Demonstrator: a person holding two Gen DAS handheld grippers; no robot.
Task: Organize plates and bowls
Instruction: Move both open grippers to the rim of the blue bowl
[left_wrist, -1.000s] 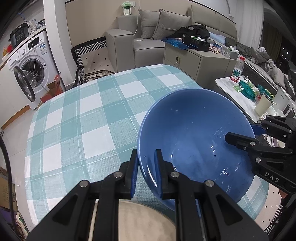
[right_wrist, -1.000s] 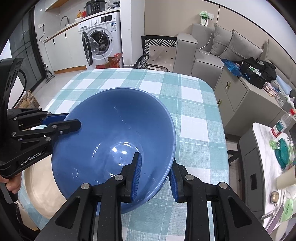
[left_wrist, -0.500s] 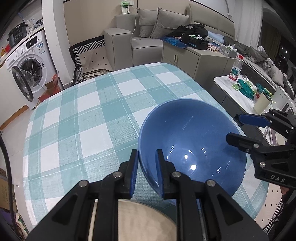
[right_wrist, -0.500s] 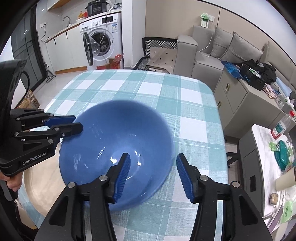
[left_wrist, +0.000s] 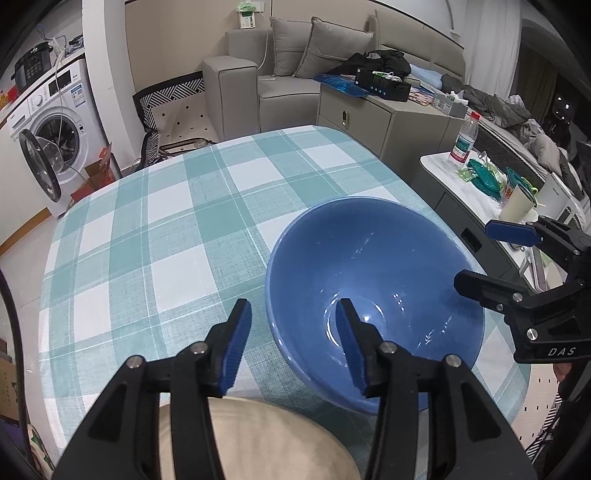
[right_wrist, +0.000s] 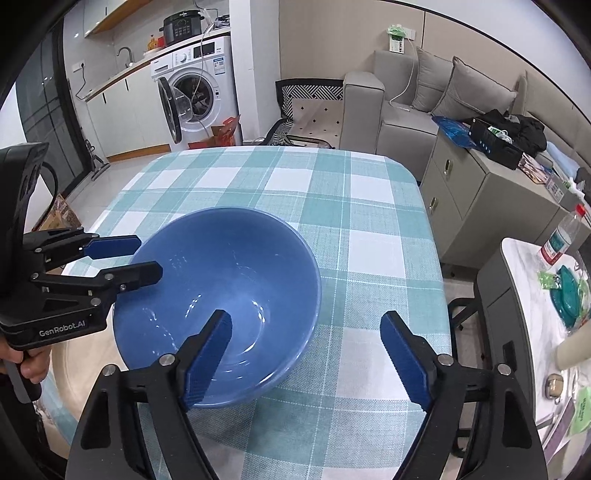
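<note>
Now both tongs — left (left_wrist: 293, 325), right (right_wrist: 306, 341) — are opening, straddling the blue bowl's (left_wrist: 373, 273) rim ungripped.

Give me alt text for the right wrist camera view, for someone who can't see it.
A large glossy blue bowl sits on a teal-and-white checked tablecloth, released, with the right gripper opening, its fingers straddling the near rim without pressing it. The left gripper straddles the bowl's far-left rim, also opening. A beige plate lies partly under the bowl.
</note>
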